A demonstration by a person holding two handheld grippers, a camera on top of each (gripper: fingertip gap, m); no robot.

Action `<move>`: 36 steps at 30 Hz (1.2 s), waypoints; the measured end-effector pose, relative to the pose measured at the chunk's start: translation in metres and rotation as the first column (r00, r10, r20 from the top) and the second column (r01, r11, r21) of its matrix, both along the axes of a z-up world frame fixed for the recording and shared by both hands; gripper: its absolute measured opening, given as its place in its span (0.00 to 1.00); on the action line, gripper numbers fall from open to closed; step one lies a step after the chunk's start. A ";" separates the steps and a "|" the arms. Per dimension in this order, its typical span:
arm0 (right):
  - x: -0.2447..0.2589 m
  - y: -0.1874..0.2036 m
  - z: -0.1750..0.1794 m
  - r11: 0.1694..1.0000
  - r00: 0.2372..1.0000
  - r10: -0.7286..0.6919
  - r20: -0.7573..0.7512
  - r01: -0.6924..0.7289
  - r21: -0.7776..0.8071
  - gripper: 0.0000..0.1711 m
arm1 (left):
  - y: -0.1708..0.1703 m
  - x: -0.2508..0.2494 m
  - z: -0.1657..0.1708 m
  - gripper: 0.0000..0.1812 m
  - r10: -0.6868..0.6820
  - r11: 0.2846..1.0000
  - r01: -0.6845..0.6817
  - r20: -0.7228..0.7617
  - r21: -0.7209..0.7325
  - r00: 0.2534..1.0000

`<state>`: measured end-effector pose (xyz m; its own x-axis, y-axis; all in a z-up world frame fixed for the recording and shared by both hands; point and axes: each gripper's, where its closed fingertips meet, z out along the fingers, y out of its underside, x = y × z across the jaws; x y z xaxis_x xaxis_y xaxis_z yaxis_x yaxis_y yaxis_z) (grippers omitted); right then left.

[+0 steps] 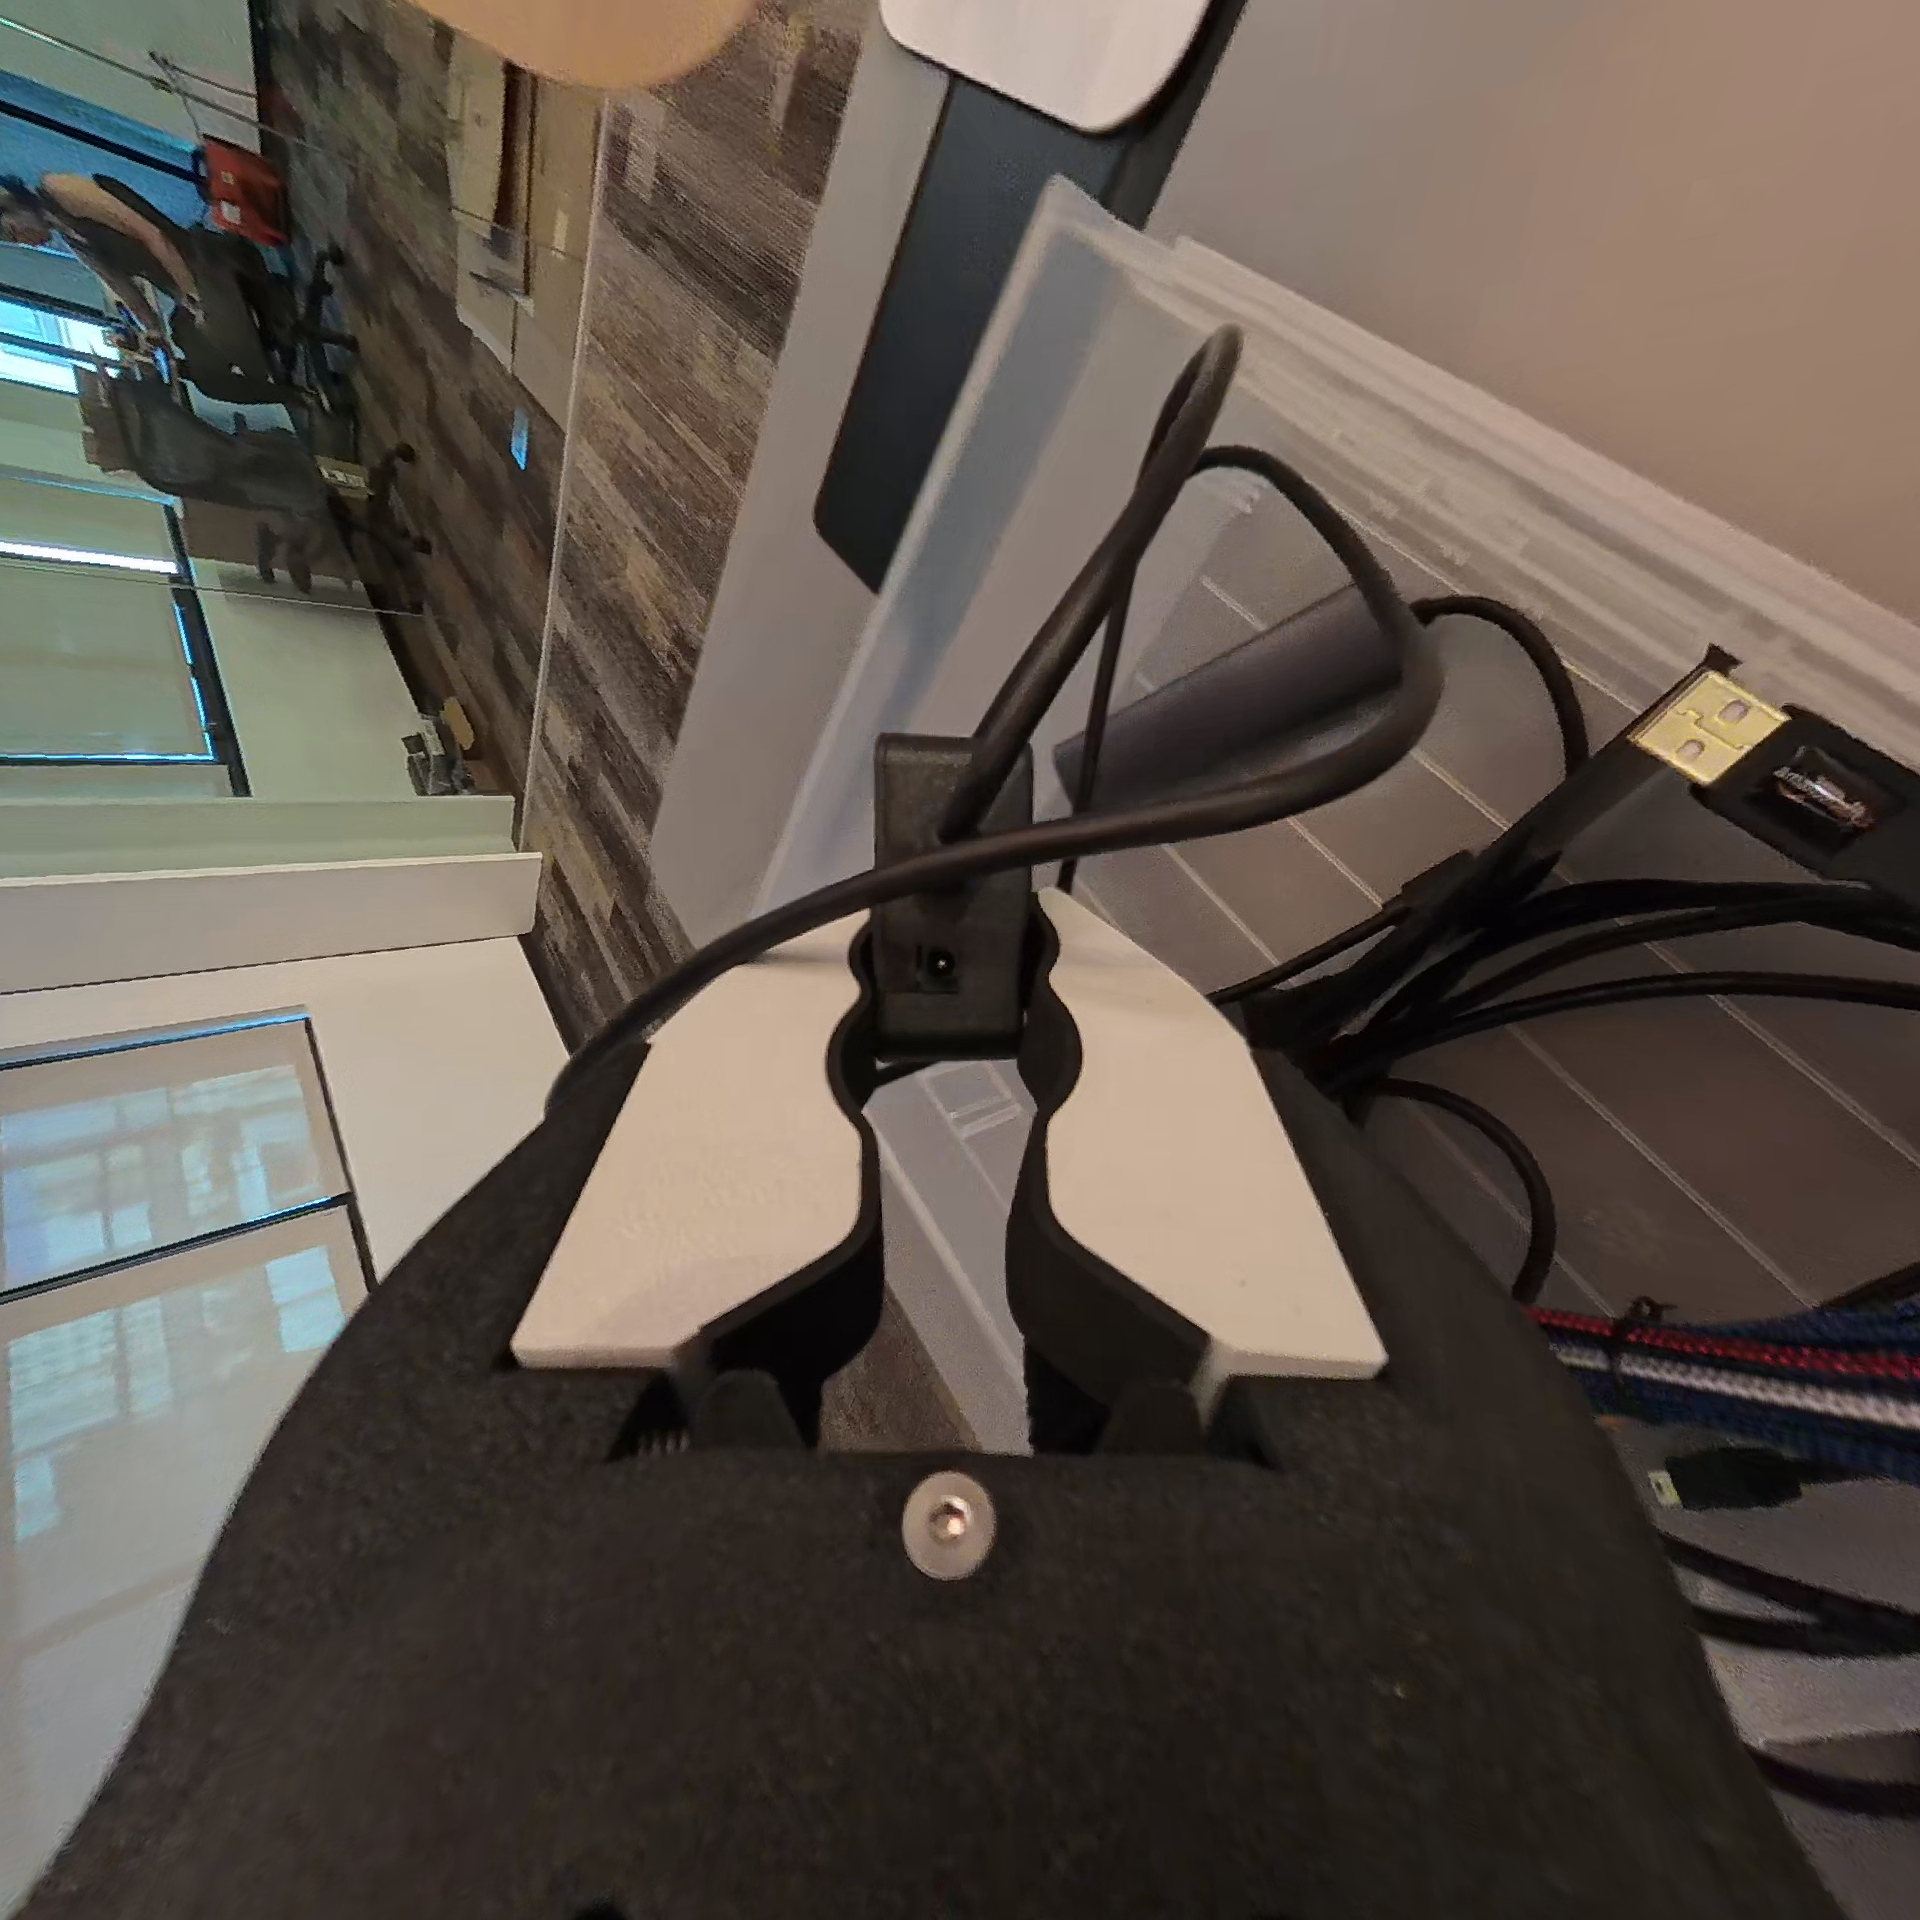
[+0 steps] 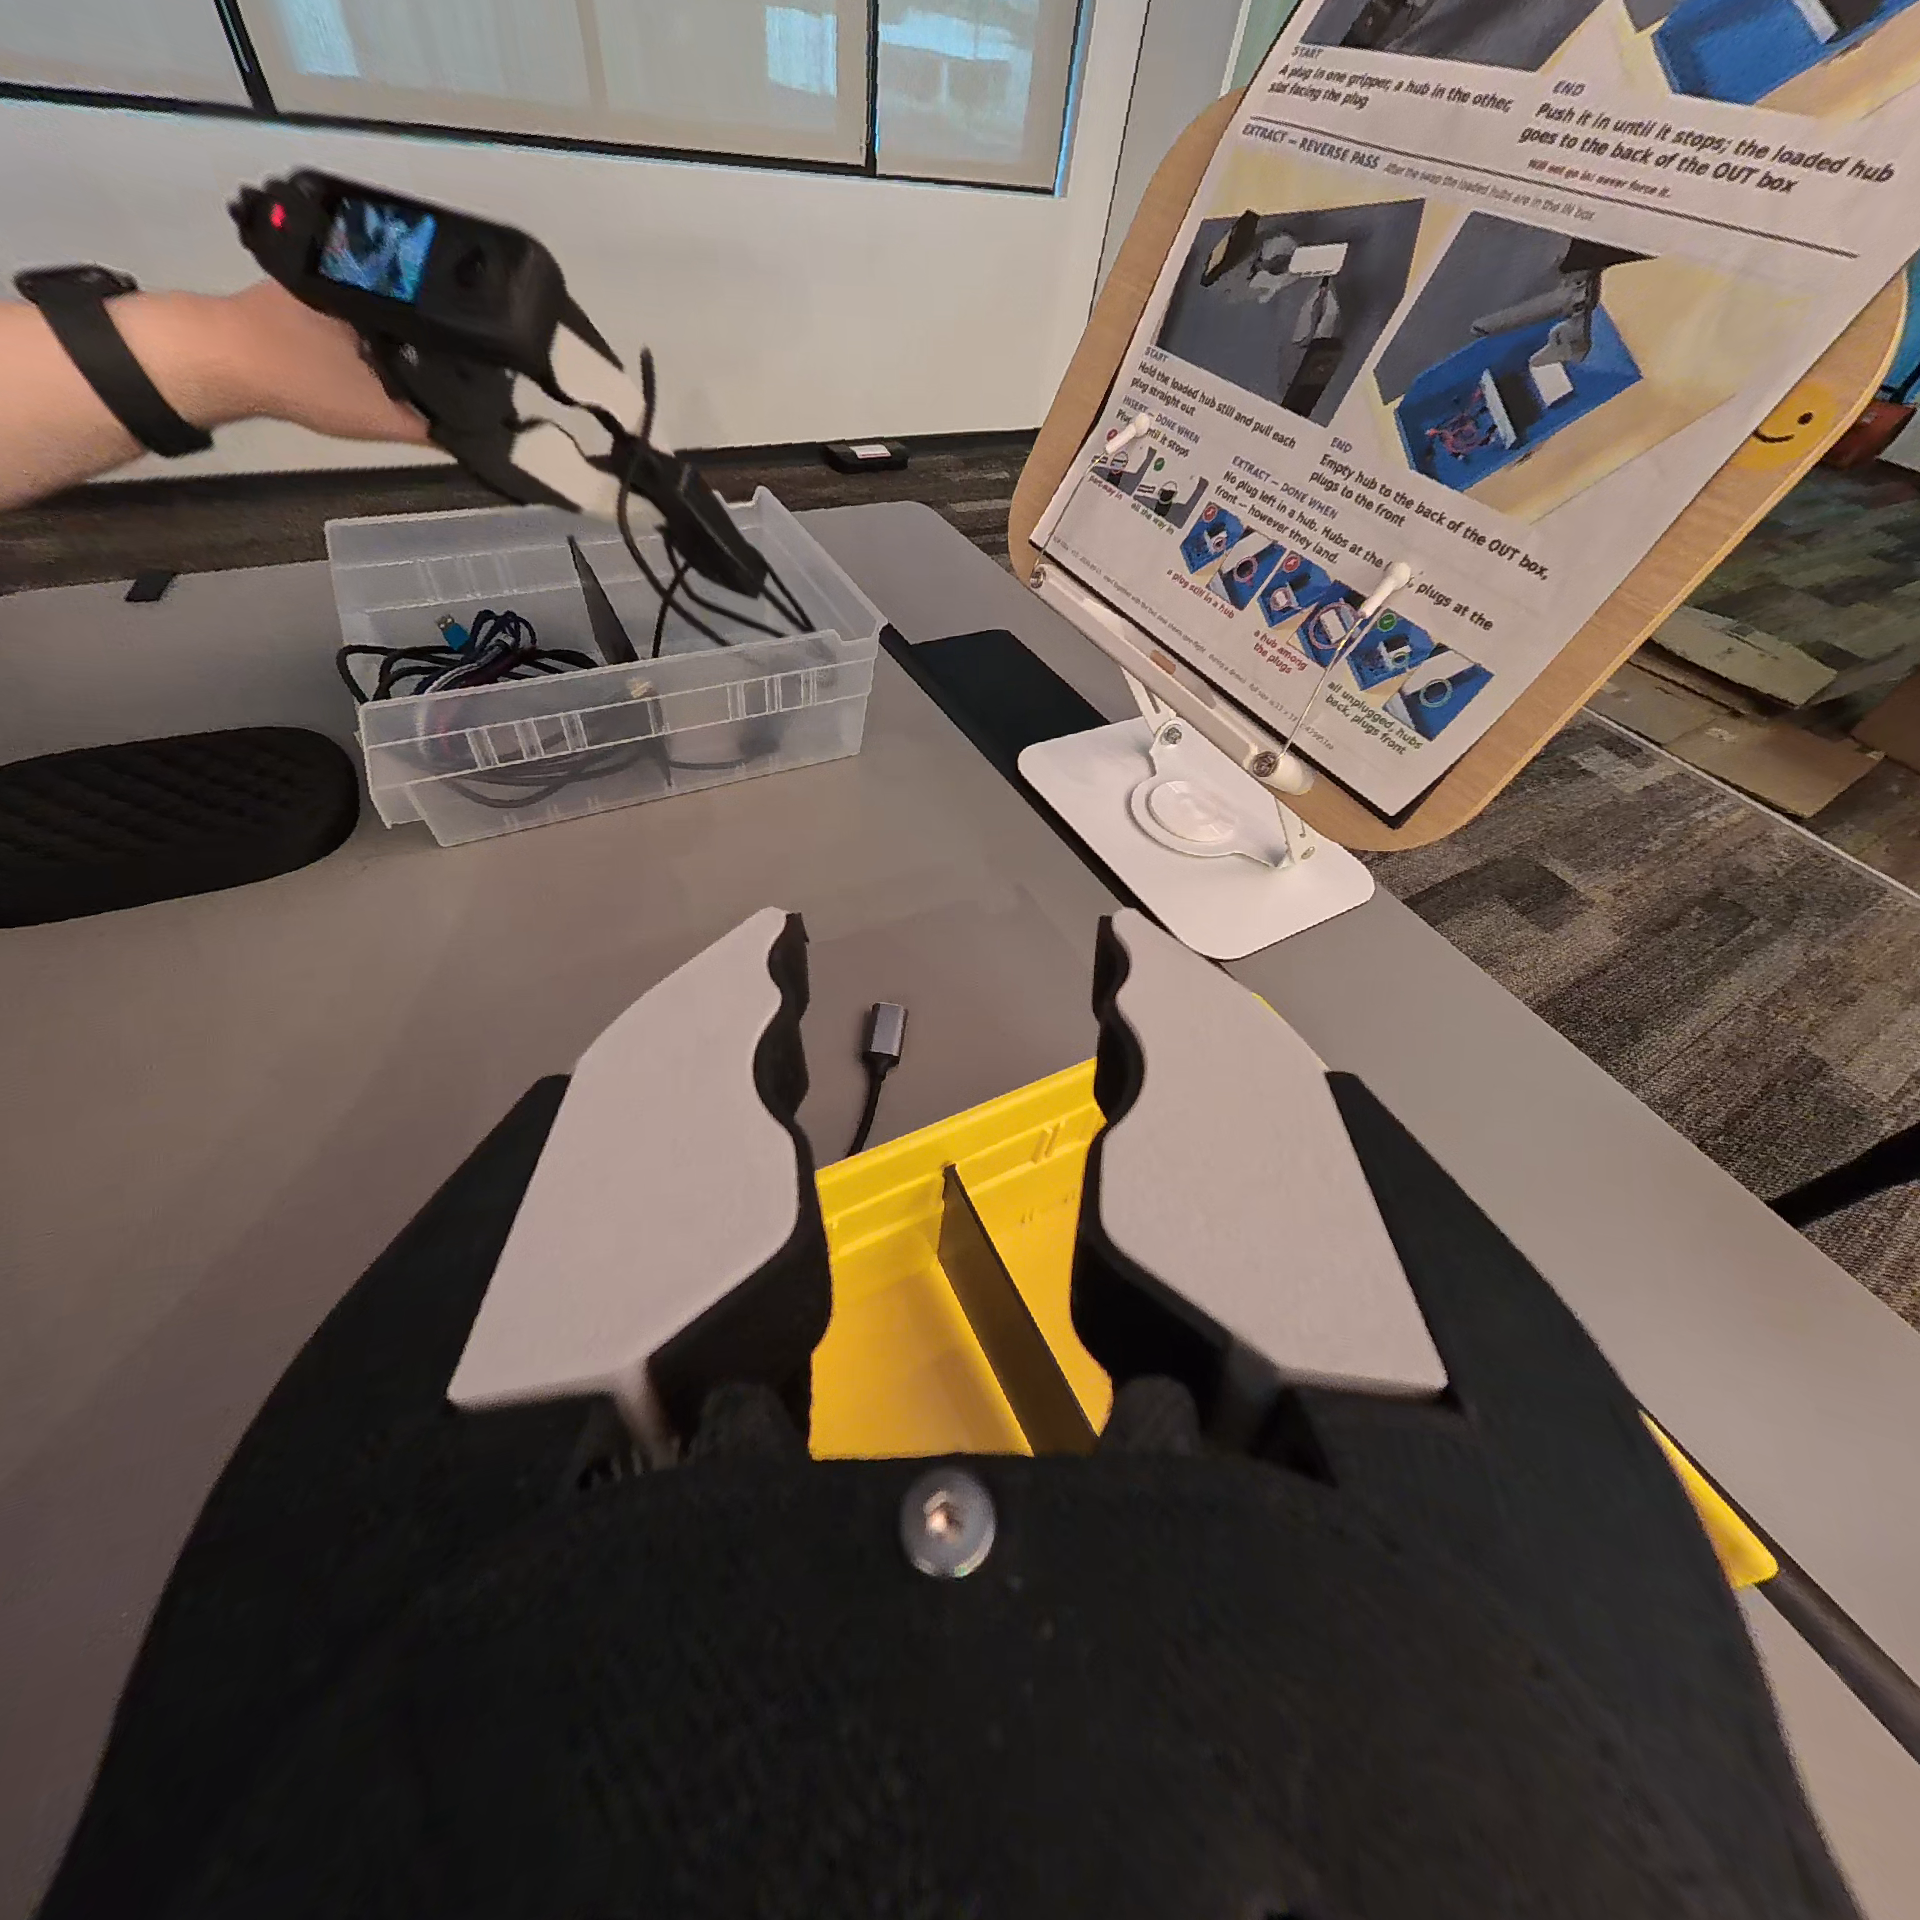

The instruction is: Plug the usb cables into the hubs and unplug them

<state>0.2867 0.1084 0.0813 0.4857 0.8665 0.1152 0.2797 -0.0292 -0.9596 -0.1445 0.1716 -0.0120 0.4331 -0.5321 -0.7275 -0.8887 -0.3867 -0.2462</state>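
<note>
- The black hub sits at the centre of my left wrist view, pinched between the tips of my left gripper, which is clamped on its end; a small round socket faces the camera.
- A black cable loops over the hub and trails toward the right of the frame.
- In the right wrist view the same hub hangs in the upper left, held in the air over the clear bin.
- That bin holds a tangle of dark cables; a gold USB plug shows at the right edge of the left wrist view.
- My right gripper is spread apart and holds nothing, low in the frame above a yellow bin with a dark divider.
- A grey plug on a black lead lies on the table between its tips.
- The table is grey; an instruction sheet on a stand is at upper right.
- Patterned carpet and windows lie beyond.
</note>
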 end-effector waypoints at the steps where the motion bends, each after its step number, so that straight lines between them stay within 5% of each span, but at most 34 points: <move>1: 0.000 0.000 -0.001 1.000 1.000 0.001 0.001 -0.001 -0.002 0.32 | -0.002 0.001 0.009 0.13 -0.001 1.000 0.001 0.012 0.009 1.000; 14: -0.017 -0.002 -0.008 0.999 0.999 0.037 0.040 -0.036 -0.013 0.32 | -0.055 0.080 0.174 0.13 -0.193 0.963 0.145 0.207 0.227 0.959; 25: -0.043 -0.003 -0.023 0.997 0.991 0.080 0.112 -0.077 -0.027 0.31 | -0.111 0.181 0.301 0.12 -0.438 0.890 0.318 0.423 0.326 0.793; 36: -0.073 -0.019 -0.004 0.979 0.978 0.204 -0.031 -0.204 0.010 0.32 | -0.142 0.277 0.395 0.13 -0.595 0.793 0.467 0.330 0.392 0.733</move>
<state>0.2133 0.0895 0.0774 0.3023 0.9470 0.1085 0.2488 0.0315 -0.9680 0.1321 0.0293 0.3828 0.4291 -0.5822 -0.6906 -0.7103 0.2547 -0.6561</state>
